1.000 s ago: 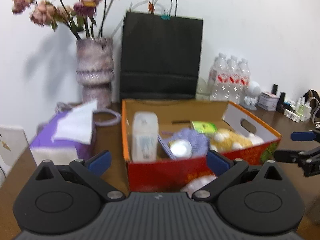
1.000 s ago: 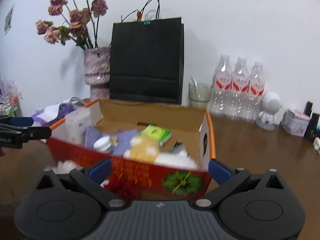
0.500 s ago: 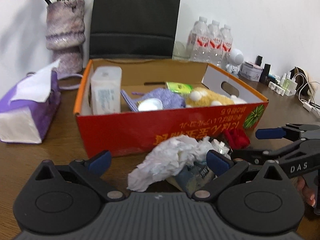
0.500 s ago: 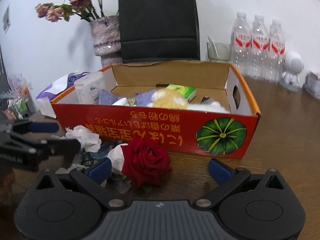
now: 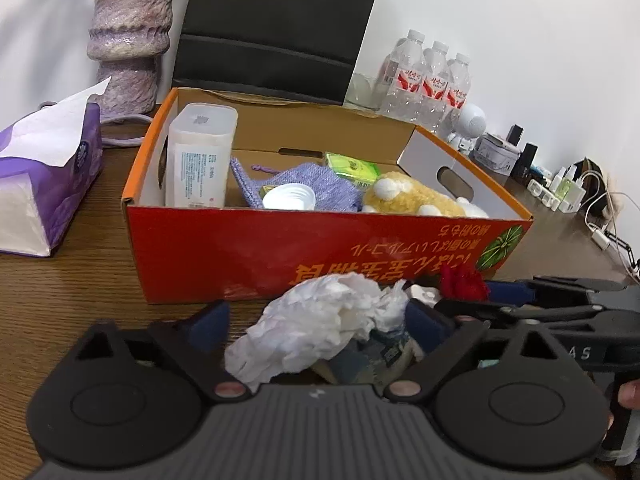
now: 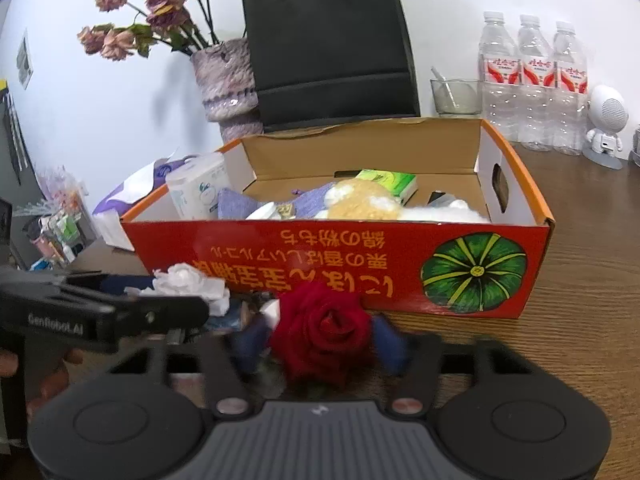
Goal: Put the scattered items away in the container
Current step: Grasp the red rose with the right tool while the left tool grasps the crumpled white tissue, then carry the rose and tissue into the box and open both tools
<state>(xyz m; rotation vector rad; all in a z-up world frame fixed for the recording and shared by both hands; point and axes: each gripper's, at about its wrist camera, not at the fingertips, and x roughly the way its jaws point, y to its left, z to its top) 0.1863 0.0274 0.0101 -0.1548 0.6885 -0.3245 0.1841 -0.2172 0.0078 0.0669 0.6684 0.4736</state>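
Left gripper (image 5: 322, 318): jaws just been closing, straddling crumpled tissue (image 5: 320, 320), pads not visibly pressing.
Right gripper (image 6: 320, 340): jaws just been closing, blurred; rose (image 6: 324, 332) between pads, contact uncertain.
Rose: nearer right hand.
Box (image 6: 340, 256): 12 o'clock, just beyond both items.

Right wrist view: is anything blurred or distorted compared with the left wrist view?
Right wrist view: the right gripper fingers are motion-smeared around the sharp red rose, their jaws having just been closing; the box is crisp. Left wrist view: mostly sharp, the crumpled tissue slightly soft. Both show fisheye bending and dark corners.
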